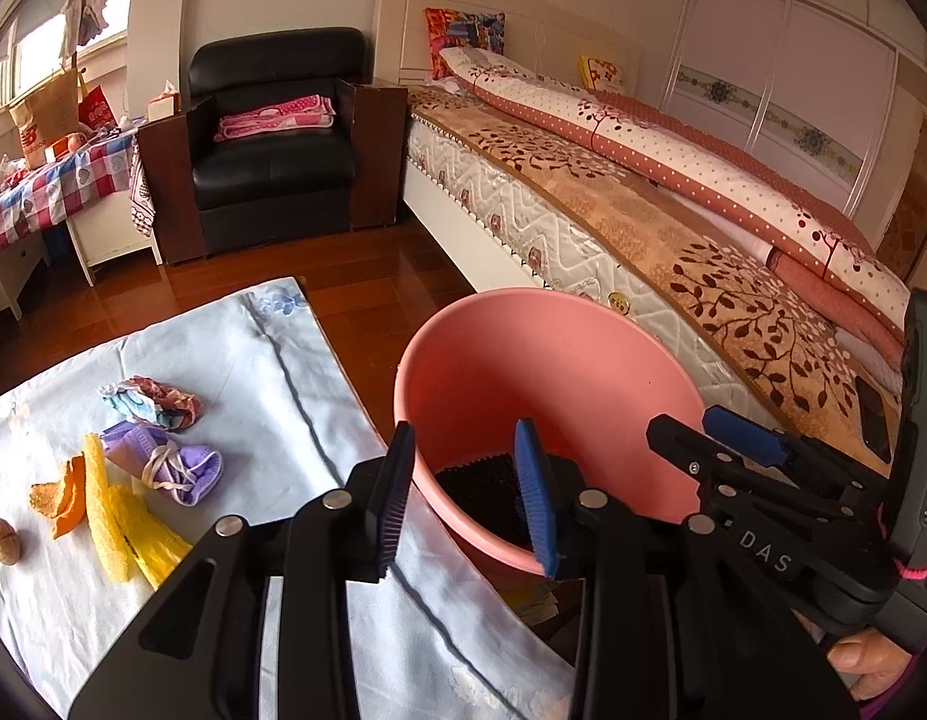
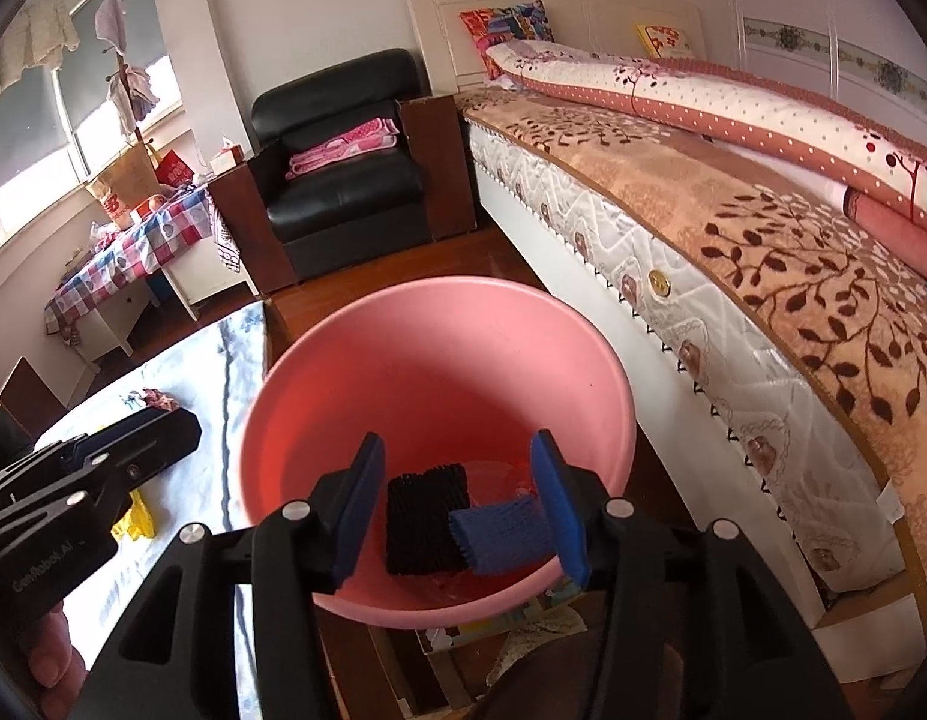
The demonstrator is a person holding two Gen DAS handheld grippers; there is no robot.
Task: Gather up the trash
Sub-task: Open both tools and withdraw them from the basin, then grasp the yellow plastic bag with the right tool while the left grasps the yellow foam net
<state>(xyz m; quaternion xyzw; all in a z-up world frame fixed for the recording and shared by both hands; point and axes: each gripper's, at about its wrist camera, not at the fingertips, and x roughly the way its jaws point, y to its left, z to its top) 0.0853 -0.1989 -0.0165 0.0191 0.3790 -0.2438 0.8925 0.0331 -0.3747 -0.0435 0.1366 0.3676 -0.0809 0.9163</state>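
A pink basin [image 2: 439, 396] was seen standing just beside the right edge of the worktop [image 1: 271, 372], which was covered by a pale blue cloth, with the bed [image 1: 673, 228] on the basin's far right side. Inside the basin, a black foam net [image 2: 424, 519] and a blue foam net [image 2: 499, 534] lay side by side on the bottom, touching. The right tool [image 2: 463, 510] was held above the basin's near rim with its jaws spread and nothing pinched between them. The left tool [image 1: 466, 498] was held over the basin's left rim, where it meets the worktop, its jaws likewise spread and empty. To the left of the basin, several pieces of trash were left on the cloth: a crumpled patterned wrapper [image 1: 154, 402], a purple face mask [image 1: 175, 462], pieces of orange peel [image 1: 58, 498], yellow foam netting [image 1: 127, 528] and a walnut [image 1: 4, 540] farthest from the basin. Behind the basin, across the wooden floor [image 1: 343, 276], a black armchair [image 1: 271, 138] with a folded pink cloth [image 1: 277, 117] on its seat was visible.
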